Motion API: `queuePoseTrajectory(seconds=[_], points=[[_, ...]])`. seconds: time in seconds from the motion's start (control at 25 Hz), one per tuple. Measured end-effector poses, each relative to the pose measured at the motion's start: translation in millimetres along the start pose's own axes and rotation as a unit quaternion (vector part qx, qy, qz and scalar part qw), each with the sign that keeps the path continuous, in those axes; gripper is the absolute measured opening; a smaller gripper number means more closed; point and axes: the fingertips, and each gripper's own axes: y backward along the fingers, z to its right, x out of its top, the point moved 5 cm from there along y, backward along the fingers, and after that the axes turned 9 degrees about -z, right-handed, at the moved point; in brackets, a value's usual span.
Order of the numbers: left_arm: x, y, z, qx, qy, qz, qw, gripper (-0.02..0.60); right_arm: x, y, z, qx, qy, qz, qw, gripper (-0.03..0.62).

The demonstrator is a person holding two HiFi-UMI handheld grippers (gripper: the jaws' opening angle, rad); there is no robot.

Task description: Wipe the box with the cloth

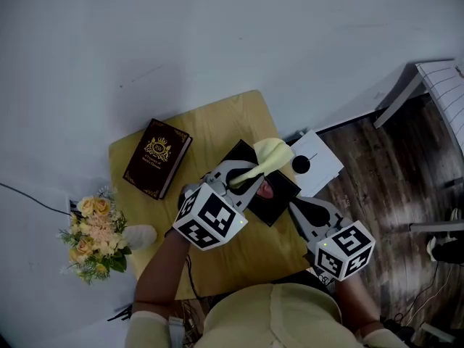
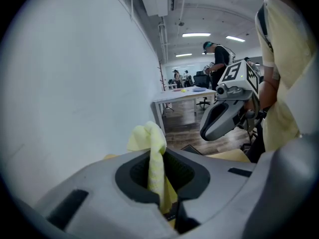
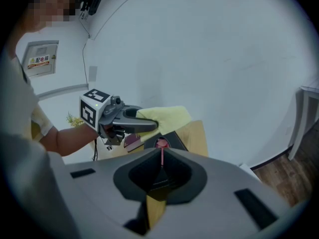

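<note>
Seen from above, a small wooden desk [image 1: 217,122] carries one black box [image 1: 270,210] at its centre and one dark book [image 1: 157,158] with a gold emblem to the left. One white card [image 1: 315,162] with a black dot lies at the desk's right edge, and one bunch of yellow flowers [image 1: 94,234] sits off the desk to the left.

A person holds two grippers over the box. The left gripper [image 1: 246,178] has its fingers clamped on one pale yellow cloth [image 1: 270,154], which bunches out beyond the tips just above the box's top. The right gripper [image 1: 279,198] has its fingers pressed together on a thin pink strip [image 3: 161,144] at the box; what the strip is cannot be made out.

The grippers and cloth cover much of the box. The person's body hides the desk's near edge.
</note>
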Motion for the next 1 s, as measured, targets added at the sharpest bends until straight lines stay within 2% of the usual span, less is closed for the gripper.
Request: queuePoseTrajectory(seconds=[0.24, 0.4, 0.52, 0.68, 0.84, 0.92, 1.0], points=[[17, -26, 3, -0.052, -0.087, -0.02, 0.9946, 0.035, -2, 3, 4, 0.014, 0.011, -0.018, 1.0, 0.031], [22, -41, -1, -0.084, -0.151, -0.041, 0.9841, 0.035, -8, 4, 7, 0.025, 0.011, -0.027, 0.999, 0.031], [24, -49, -4, -0.124, -0.198, -0.06, 0.9705, 0.035, -13, 3, 10, 0.033, 0.013, -0.035, 0.999, 0.031], [27, -61, -7, -0.176, -0.255, -0.085, 0.9472, 0.035, -15, 1, 15, 0.046, 0.018, -0.042, 0.998, 0.031], [32, -73, -10, -0.211, -0.305, -0.099, 0.9233, 0.035, -16, -2, 20, 0.062, 0.018, -0.049, 0.997, 0.031], [34, -81, -11, -0.226, -0.325, -0.103, 0.9126, 0.035, -17, -5, 23, 0.07, 0.018, -0.053, 0.996, 0.032], [35, -90, -11, -0.239, -0.334, -0.105, 0.9059, 0.035, -16, -6, 26, 0.077, 0.017, -0.055, 0.995, 0.031]])
